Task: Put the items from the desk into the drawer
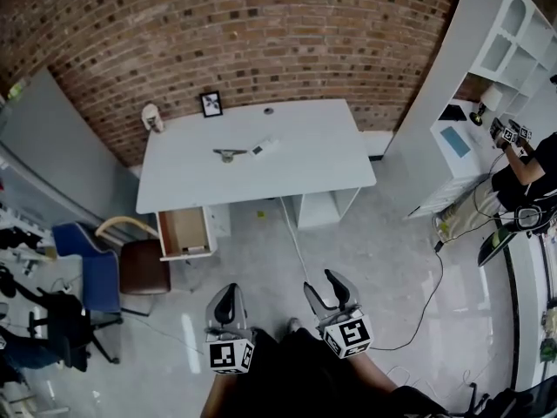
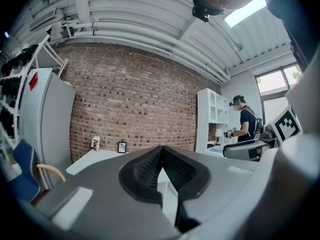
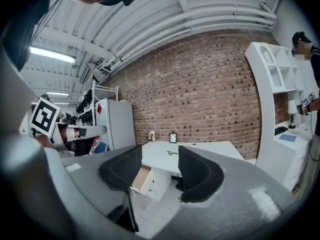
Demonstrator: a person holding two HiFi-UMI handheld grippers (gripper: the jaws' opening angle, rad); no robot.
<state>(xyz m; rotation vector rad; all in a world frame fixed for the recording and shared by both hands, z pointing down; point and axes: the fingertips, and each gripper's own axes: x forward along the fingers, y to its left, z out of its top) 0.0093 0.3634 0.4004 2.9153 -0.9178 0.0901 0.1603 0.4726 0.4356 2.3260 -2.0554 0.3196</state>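
a blue chair (image 1: pixel 91 273) and a brown chair (image 1: pixel 144 268) stand at 9 o'clock of the open drawer (image 1: pixel 184 232), which juts from the white desk (image 1: pixel 252 172) at its 7 o'clock corner. on the desk lie a dark tool (image 1: pixel 230 154) and, at its 3 o'clock, a small white item (image 1: pixel 264 147). a white cable (image 1: pixel 294 238) crosses the floor between the desk and the grippers. the left gripper (image 1: pixel 228 303) is clenched on nothing; the right gripper (image 1: pixel 324 290) is released and empty. both are well apart from the desk, at its 6 o'clock.
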